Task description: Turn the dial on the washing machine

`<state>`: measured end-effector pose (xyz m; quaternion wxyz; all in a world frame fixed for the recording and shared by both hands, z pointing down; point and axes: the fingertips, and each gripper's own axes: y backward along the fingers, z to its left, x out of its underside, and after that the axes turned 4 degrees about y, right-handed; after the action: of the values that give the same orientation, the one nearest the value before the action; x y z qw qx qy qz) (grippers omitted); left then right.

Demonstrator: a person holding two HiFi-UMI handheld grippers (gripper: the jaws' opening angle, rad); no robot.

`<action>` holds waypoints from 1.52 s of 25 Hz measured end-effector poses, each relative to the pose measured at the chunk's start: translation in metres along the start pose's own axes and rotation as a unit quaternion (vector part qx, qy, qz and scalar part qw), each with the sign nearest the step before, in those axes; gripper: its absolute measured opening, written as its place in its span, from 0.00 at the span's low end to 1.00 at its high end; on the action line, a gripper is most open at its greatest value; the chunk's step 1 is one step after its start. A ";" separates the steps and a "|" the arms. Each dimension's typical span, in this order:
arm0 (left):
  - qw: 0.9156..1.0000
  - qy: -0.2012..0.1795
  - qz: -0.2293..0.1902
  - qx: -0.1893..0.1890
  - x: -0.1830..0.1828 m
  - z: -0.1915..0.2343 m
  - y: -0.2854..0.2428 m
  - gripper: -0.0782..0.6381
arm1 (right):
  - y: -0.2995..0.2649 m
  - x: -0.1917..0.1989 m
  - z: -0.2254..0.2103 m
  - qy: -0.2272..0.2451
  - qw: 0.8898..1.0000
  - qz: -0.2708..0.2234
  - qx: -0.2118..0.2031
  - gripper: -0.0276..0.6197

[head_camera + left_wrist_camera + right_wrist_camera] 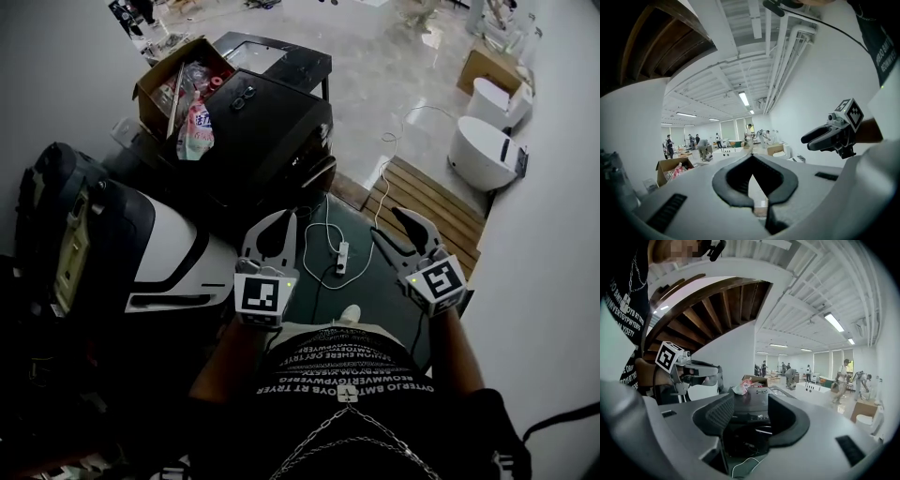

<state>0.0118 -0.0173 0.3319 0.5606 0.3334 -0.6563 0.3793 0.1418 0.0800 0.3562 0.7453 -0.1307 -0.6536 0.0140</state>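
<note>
The black washing machine [272,122] stands ahead of me on the floor; in the right gripper view its front [752,401] shows a small lit display [761,416]. I cannot make out a dial. My left gripper [272,230] is held in the air short of the machine, its fingertips together and nothing between them [751,157]. My right gripper [403,230] hovers beside it at the right, jaws apart and empty [747,404]. It points at the machine's front from a distance. Each gripper appears in the other's view: the right gripper [825,136], the left gripper [701,373].
A white and black appliance [141,244] stands at my left. An open cardboard box [173,80] with packets sits beside the machine. A power strip [342,255] with a white cable lies on the floor below the grippers. A wooden platform [422,202] and white toilets [483,150] are at the right.
</note>
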 end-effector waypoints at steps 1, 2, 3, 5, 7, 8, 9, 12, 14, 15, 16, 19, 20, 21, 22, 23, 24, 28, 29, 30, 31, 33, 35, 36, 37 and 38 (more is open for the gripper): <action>1.000 0.003 0.000 -0.005 -0.001 -0.003 -0.006 0.12 | 0.000 0.001 -0.008 0.002 1.000 0.003 -0.006 0.39; 1.000 0.008 0.000 -0.010 -0.002 -0.005 -0.011 0.12 | 0.000 0.002 -0.015 0.003 1.000 0.005 -0.011 0.39; 1.000 0.012 0.000 -0.014 -0.002 -0.007 -0.016 0.12 | 0.000 0.003 -0.022 0.003 1.000 0.006 -0.014 0.39; 1.000 0.014 0.001 -0.020 -0.003 -0.011 -0.025 0.12 | -0.001 0.006 -0.032 0.000 1.000 0.006 -0.021 0.39; 1.000 0.012 0.006 -0.022 -0.002 -0.015 -0.031 0.12 | -0.005 0.011 -0.040 -0.005 1.000 0.007 -0.027 0.39; 1.000 0.011 0.009 -0.023 -0.001 -0.016 -0.033 0.12 | -0.007 0.014 -0.043 -0.008 0.999 0.008 -0.031 0.39; 1.000 0.011 0.010 -0.025 -0.001 -0.015 -0.035 0.12 | -0.010 0.016 -0.045 -0.010 0.999 0.010 -0.034 0.39; 0.999 0.015 0.012 -0.034 0.002 -0.009 -0.040 0.12 | -0.024 0.019 -0.050 -0.013 0.999 0.011 -0.044 0.39; 0.999 0.018 0.016 -0.039 0.008 0.000 -0.045 0.12 | -0.037 0.021 -0.051 -0.017 0.999 0.011 -0.051 0.39; 0.999 0.019 0.020 -0.040 0.012 0.004 -0.047 0.12 | -0.043 0.022 -0.051 -0.019 0.998 0.013 -0.053 0.39; 0.999 0.020 0.023 -0.040 0.016 0.009 -0.050 0.12 | -0.050 0.024 -0.052 -0.021 0.998 0.015 -0.055 0.39; 0.998 0.028 0.025 -0.041 0.022 0.025 -0.067 0.12 | -0.070 0.027 -0.059 -0.018 0.998 0.024 -0.056 0.39; 0.998 0.030 0.022 -0.041 0.020 0.032 -0.074 0.12 | -0.079 0.025 -0.062 -0.017 0.998 0.026 -0.056 0.39; 0.999 0.028 0.018 -0.041 0.018 0.040 -0.082 0.12 | -0.088 0.023 -0.065 -0.015 0.998 0.028 -0.056 0.39; 0.999 0.025 0.014 -0.042 0.015 0.049 -0.088 0.12 | -0.098 0.019 -0.068 -0.014 0.998 0.029 -0.058 0.39; 0.999 0.020 0.010 -0.045 0.012 0.058 -0.095 0.12 | -0.108 0.016 -0.070 -0.011 0.998 0.030 -0.060 0.39; 0.999 0.014 0.007 -0.049 0.009 0.068 -0.101 0.12 | -0.119 0.013 -0.074 -0.007 0.998 0.031 -0.061 0.39; 0.999 0.011 -0.002 -0.053 0.007 0.106 -0.130 0.12 | -0.166 0.003 -0.094 0.009 0.998 0.036 -0.057 0.39; 0.999 0.015 -0.001 -0.051 0.008 0.114 -0.138 0.12 | -0.177 0.002 -0.100 0.013 0.998 0.040 -0.054 0.39; 0.999 0.018 0.000 -0.047 0.010 0.121 -0.146 0.12 | -0.187 0.002 -0.105 0.018 0.998 0.044 -0.051 0.39; 0.999 0.021 0.000 -0.044 0.011 0.128 -0.155 0.12 | -0.196 0.003 -0.110 0.023 0.997 0.049 -0.048 0.39; 0.999 0.022 -0.002 -0.036 0.011 0.138 -0.171 0.12 | -0.209 0.007 -0.119 0.032 0.997 0.058 -0.046 0.39; 0.999 0.018 -0.002 -0.027 0.011 0.144 -0.183 0.12 | -0.218 0.013 -0.125 0.032 0.996 0.066 -0.043 0.39; 1.000 0.017 -0.002 -0.024 0.011 0.146 -0.189 0.12 | -0.222 0.015 -0.128 0.030 0.996 0.067 -0.040 0.39; 1.000 0.017 -0.002 -0.021 0.011 0.147 -0.195 0.12 | -0.226 0.016 -0.131 0.031 0.997 0.067 -0.037 0.39; 1.000 0.018 -0.002 -0.017 0.011 0.148 -0.199 0.12 | -0.230 0.016 -0.134 0.032 0.997 0.068 -0.034 0.39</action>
<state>0.1105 -0.2440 0.3552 0.5793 0.3182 -0.6515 0.3725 0.2410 -0.1627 0.4056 0.7585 -0.2003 -0.6189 0.0378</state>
